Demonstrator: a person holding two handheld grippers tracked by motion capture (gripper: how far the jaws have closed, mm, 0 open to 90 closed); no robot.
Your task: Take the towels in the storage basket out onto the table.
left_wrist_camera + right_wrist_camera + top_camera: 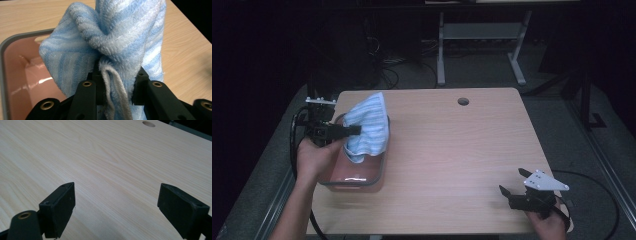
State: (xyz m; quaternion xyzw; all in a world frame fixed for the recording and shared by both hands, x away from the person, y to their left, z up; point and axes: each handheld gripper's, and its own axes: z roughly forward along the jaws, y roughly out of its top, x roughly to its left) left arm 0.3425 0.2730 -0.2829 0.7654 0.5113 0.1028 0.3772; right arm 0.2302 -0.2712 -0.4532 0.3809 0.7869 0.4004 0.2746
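Right tool [512, 192] agape, left tool [354, 130] pinching striped towel [368, 125] above pink bin [362, 176]

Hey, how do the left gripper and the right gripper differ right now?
The left gripper is shut on the blue striped towel, while the right gripper is open with nothing between its jaws. The left gripper holds the towel over the pink bin at the table's left side; the right gripper sits over bare table near the front right corner. Both are black, two-jawed and hand-held.
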